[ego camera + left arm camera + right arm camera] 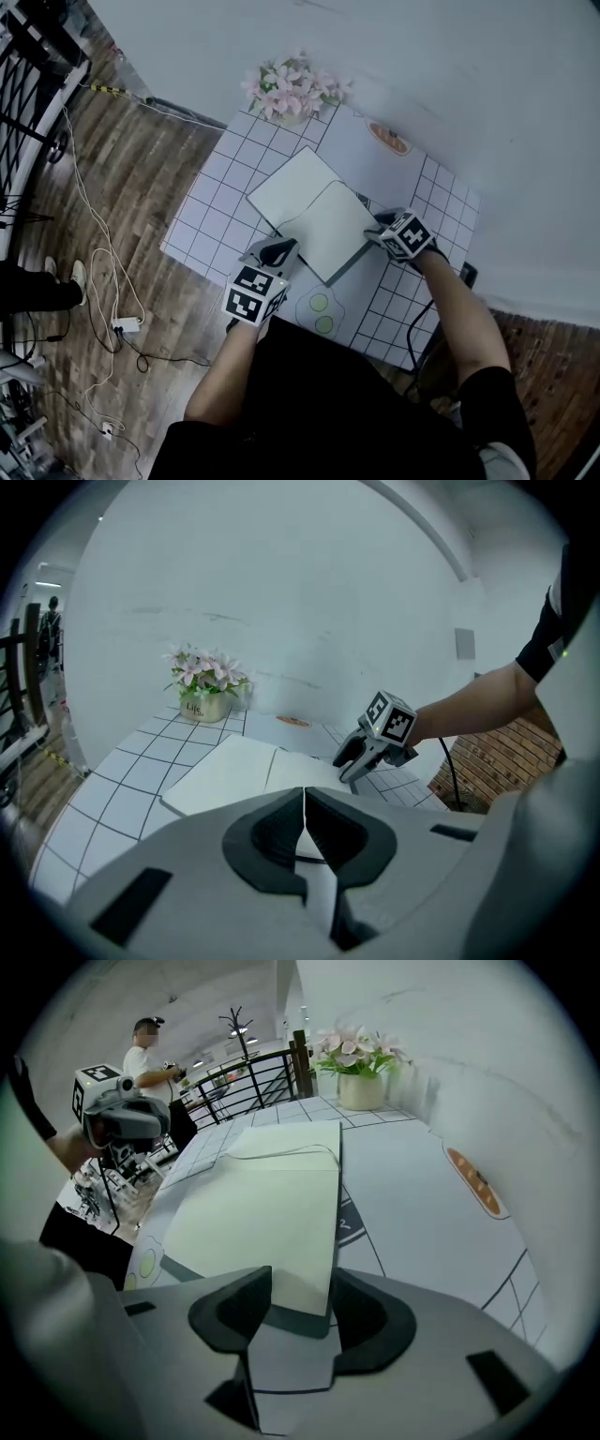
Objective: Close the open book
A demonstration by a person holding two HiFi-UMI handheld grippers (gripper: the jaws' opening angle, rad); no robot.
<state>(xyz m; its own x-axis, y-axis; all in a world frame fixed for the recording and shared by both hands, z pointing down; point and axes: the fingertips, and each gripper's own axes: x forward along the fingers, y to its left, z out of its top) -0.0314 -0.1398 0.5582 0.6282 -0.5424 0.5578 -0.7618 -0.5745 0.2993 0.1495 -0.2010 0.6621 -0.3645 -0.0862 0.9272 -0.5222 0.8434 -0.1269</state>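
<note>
Right jaws straddle the book's corner; left jaws are pinched together, empty.

The right gripper (300, 1302) has its jaws spread wide, a corner of the open book (262, 1204) lying between them with neither pad pressing on it. The left gripper (305, 829) is closed on nothing, its tips over the book's near edge. In the head view the book lies mid-table (202, 202), right gripper at its 4 o'clock, left at its 7 o'clock, flower pot (291, 91) at 12. The likely risk is that the jaws close on a single thin sheet, creasing it or lifting one page alone. With nothing pinning the book, it could also slide across the smooth top.
</note>
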